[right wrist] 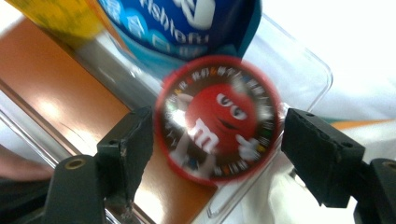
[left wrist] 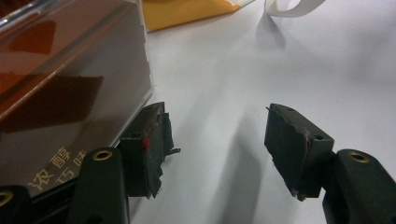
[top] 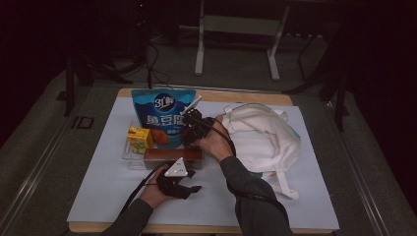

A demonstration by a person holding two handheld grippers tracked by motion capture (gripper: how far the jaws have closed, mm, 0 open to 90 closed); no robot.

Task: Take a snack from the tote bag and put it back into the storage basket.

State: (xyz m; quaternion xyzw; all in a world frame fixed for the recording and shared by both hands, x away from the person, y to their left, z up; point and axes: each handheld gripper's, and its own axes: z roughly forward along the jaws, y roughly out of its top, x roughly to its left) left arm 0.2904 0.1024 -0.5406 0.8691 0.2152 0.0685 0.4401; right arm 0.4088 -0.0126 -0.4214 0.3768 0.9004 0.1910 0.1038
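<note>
At the near edge of the white table (top: 98,196), the left gripper (left wrist: 219,149) rests low over the surface with its jaws spread apart and nothing between them, only bare tabletop in the gap. Just outside its left finger (left wrist: 147,149), touching or nearly touching it, stands the brown box (left wrist: 65,93) with a glossy clear wrap and pale printed characters near its lower corner; in the high view the same box (top: 172,155) lies just beyond the grey plate on that gripper. Farther in, the right gripper (right wrist: 217,140) brackets a round red candy tin (right wrist: 218,119) bearing a red cartoon figure; the left finger (right wrist: 130,144) sits against the tin's rim, while the right finger (right wrist: 317,149) stands right at its other edge, and whether the pads press it cannot be told. Behind the tin lies a clear plastic tray (right wrist: 303,70), with the blue snack bag (top: 164,115) and a yellow carton (top: 139,137) past the fingers. Beyond the right gripper's hand (top: 214,140) sprawls a white cloth bag (top: 260,137).
</note>
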